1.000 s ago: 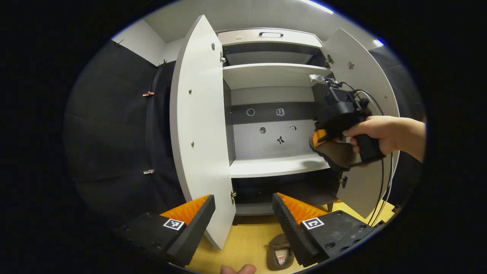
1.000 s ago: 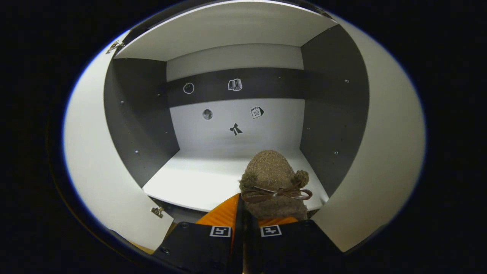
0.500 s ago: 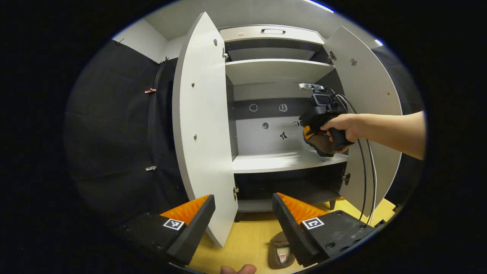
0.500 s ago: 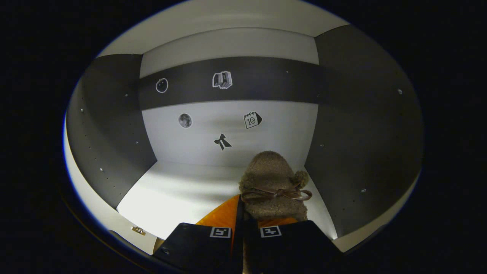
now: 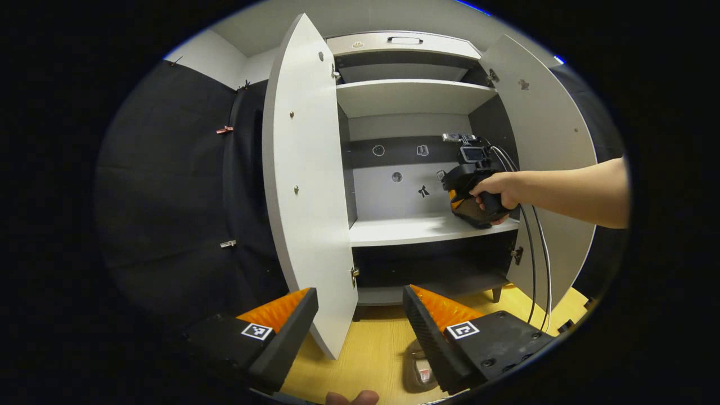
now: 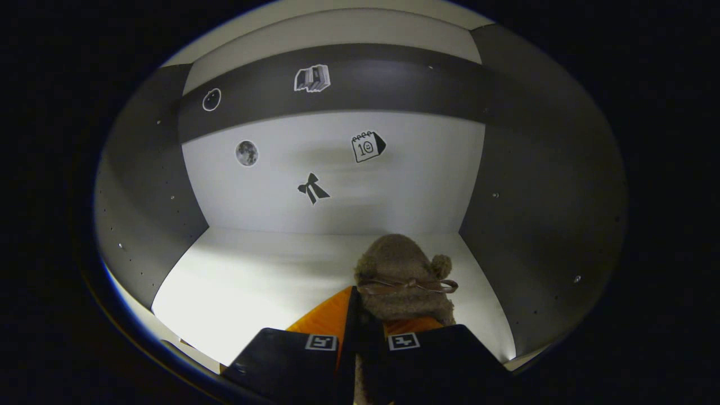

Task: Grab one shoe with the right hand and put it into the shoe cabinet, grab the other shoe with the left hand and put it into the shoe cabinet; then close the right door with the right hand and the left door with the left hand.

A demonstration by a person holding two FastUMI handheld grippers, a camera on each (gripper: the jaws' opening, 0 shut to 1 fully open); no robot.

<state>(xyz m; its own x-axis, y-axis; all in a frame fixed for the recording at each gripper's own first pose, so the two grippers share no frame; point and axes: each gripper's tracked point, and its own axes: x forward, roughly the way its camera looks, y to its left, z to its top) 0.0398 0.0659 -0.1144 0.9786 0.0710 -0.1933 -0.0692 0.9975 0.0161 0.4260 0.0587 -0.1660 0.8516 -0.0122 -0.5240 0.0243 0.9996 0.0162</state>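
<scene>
- Left gripper view: the left claw (image 5: 360,323) hangs low in front of the shoe cabinet (image 5: 416,95), its fingers spread wide with nothing between them.
- Below it, the second shoe (image 5: 419,372) lies on the wooden floor (image 5: 371,349), partly hidden behind the claw's right finger.
- Both cabinet doors stand open: the left door (image 5: 306,180) edge-on near the view's centre, the right door (image 5: 548,146) swung outward.
- Farther off, a hand (image 5: 498,188) carries the right claw (image 5: 464,194) over the right end of the middle shelf (image 5: 405,229); the first shoe (image 5: 475,211) shows beneath it as a dark sole, at or just above the shelf board.
- Right gripper view: the right claw (image 6: 368,337) is closed to a narrow gap, pinching the heel end of the fuzzy brown shoe (image 6: 402,275), whose toe points toward the cabinet's back wall (image 6: 337,185).
- The shoe sits inside the compartment, near the right side wall; whether its sole rests on the shelf (image 6: 270,275) cannot be told.
- Handling, as judged: the shoe looks soft, plush and light, so it should compress under the fingers and not slip readily; the firmer heel rim or sole edge offers the surest hold, while the thin bow cord (image 6: 408,284) across the upper is best avoided.
</scene>
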